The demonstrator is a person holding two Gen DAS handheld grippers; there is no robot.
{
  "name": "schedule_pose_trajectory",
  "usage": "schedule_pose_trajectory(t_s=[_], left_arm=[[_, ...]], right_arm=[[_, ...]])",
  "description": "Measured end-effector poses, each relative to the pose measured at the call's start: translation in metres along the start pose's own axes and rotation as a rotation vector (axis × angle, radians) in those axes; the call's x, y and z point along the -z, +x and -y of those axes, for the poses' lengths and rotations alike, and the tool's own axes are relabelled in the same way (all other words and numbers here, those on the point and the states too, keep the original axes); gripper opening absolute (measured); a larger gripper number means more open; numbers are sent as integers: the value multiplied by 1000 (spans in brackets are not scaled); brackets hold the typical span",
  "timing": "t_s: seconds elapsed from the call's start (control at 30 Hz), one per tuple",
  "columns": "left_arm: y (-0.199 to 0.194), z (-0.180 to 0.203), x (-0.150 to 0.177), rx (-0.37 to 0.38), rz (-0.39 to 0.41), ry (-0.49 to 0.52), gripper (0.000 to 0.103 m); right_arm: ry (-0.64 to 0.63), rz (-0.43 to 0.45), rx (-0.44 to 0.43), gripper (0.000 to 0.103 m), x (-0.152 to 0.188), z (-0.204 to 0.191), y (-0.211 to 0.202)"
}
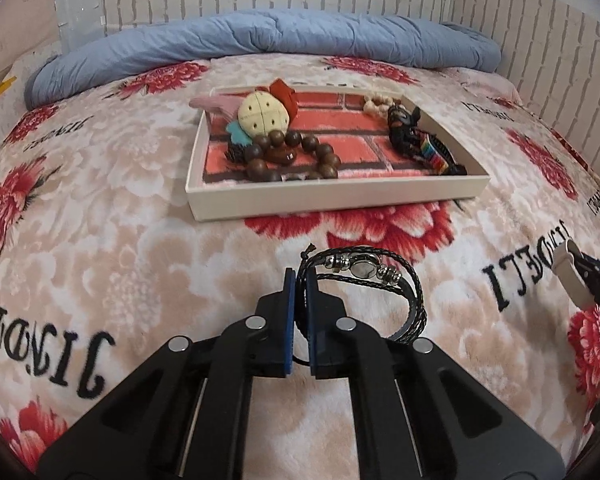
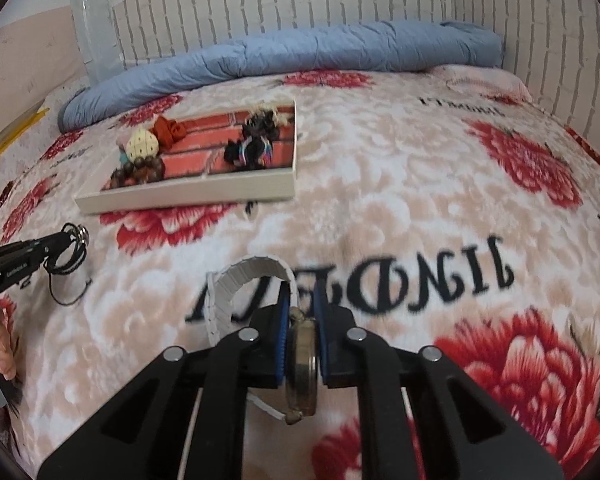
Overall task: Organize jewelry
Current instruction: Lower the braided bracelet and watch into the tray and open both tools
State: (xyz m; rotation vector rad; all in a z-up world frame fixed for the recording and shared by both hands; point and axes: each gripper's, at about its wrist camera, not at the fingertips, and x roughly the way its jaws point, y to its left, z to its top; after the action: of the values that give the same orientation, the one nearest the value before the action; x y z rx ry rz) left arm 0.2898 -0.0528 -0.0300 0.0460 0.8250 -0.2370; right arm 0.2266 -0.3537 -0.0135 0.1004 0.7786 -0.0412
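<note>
Keep left gripper (image 1: pixel 298 280) clamped on black braided cord bracelet (image 1: pixel 374 280), right gripper (image 2: pixel 303 300) on white-strapped brass wristwatch (image 2: pixel 302 364); carry both level over far shallow white brick-lined tray (image 1: pixel 340 196).

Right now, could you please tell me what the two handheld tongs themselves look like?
Both tongs, left and right, share one build: matte black plastic linkage arms joined by round silver pins, ending in flat fingers faced with ribbed blue pads. Seen from the right camera, the left unit's black body carries small white lettering, too blurred to read.
</note>
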Motion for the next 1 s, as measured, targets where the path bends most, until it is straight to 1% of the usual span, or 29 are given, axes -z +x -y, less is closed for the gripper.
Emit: schedule_pose_trajectory(t_s=[0.23,0.43,0.6,0.73,0.83,1.0], left_arm=[[-10,-10,-28,-1,53,-14,3],[-6,-20,-56,-16,89,-9,3],[6,-20,-84,-18,123,-13,3],[22,-19,-103,1,136,-31,3],[39,-19,-116,9,134,-38,3],[65,-16,-124,7,135,-27,3]], right_arm=[[-47,41,-3,12,-35,-17,9],[-48,80,-13,12,-69,-28,21],[-44,103,-26,12,-100,-44,42],[-40,104,-31,12,-116,-56,67],[-35,99,-35,12,-124,-65,87],[-49,95,-20,12,-132,-77,116]])
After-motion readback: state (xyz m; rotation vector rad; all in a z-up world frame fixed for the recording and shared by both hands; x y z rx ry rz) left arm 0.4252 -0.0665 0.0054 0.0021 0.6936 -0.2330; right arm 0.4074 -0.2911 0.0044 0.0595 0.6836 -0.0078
